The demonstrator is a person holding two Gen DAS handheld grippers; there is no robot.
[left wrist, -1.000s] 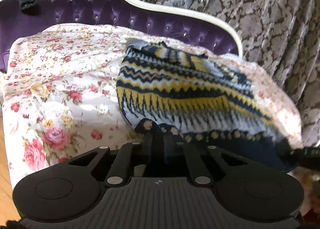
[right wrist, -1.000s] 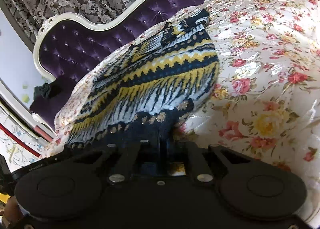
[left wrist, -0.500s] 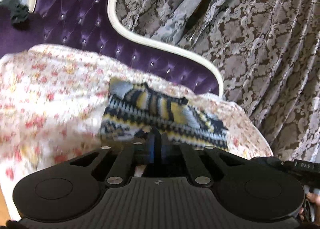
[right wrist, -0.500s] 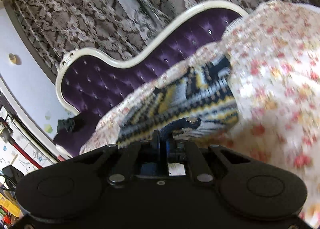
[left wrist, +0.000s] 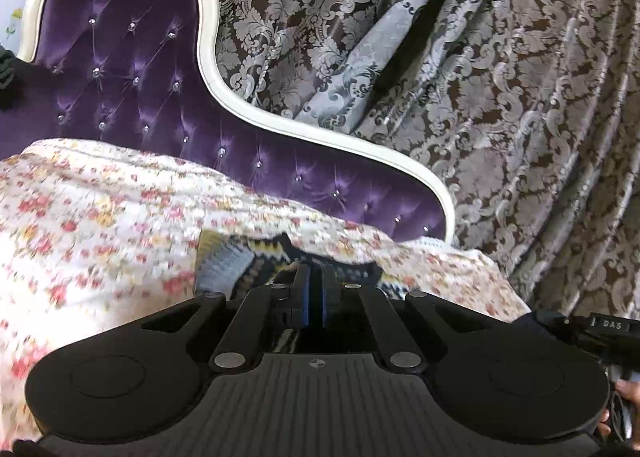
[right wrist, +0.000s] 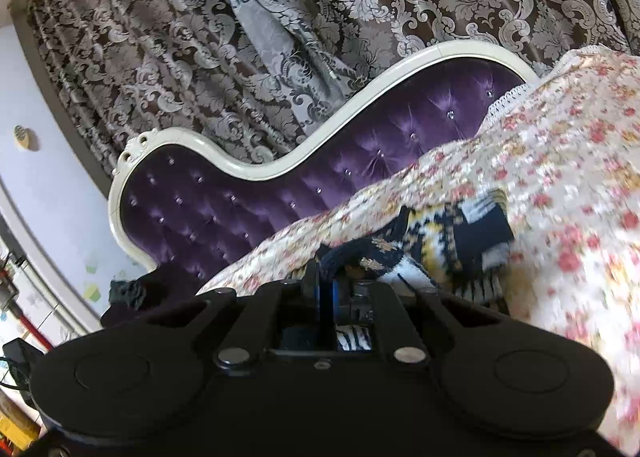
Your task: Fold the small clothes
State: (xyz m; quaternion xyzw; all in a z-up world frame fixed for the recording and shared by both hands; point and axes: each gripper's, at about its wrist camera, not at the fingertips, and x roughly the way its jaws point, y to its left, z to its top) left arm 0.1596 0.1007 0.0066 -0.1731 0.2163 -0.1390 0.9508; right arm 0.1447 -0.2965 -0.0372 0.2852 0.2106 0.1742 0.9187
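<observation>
Both grippers are pinched down on the same knit piece here. The left gripper [left wrist: 314, 277] has its two fingers pressed together with basically no gap, and the dark hem of the patterned knit garment [left wrist: 240, 265] is caught right at the tips. Same story on the other side: the right gripper [right wrist: 325, 277] has its fingers closed tight on a dark edge with little gold dots, and the fabric arches up out of the tips.

The garment itself is a navy, yellow and white zigzag knit lying on the floral bedspread [left wrist: 100, 225], with its near edge lifted up by both grippers. Most of it is hidden behind the gripper bodies, and the bedspread is pretty motion-blurred in both views.

What each camera gets that the other doesn't: the left wrist view shows the pale grey-blue striped end of the knit off to the left of the fingers, plus a bit of the other handheld device [left wrist: 600, 331] at the lower right edge with fingertips just below it. The right wrist view shows way more of the pattern, including the navy and yellow blocks spreading right [right wrist: 460, 241], and a sliver of striped fabric down between the gripper arms.

Behind it all is the purple tufted headboard [left wrist: 120, 69] with its cream frame, and the damask curtain [left wrist: 500, 97]. Only the right view catches the pale wall [right wrist: 48, 193] on the left.
</observation>
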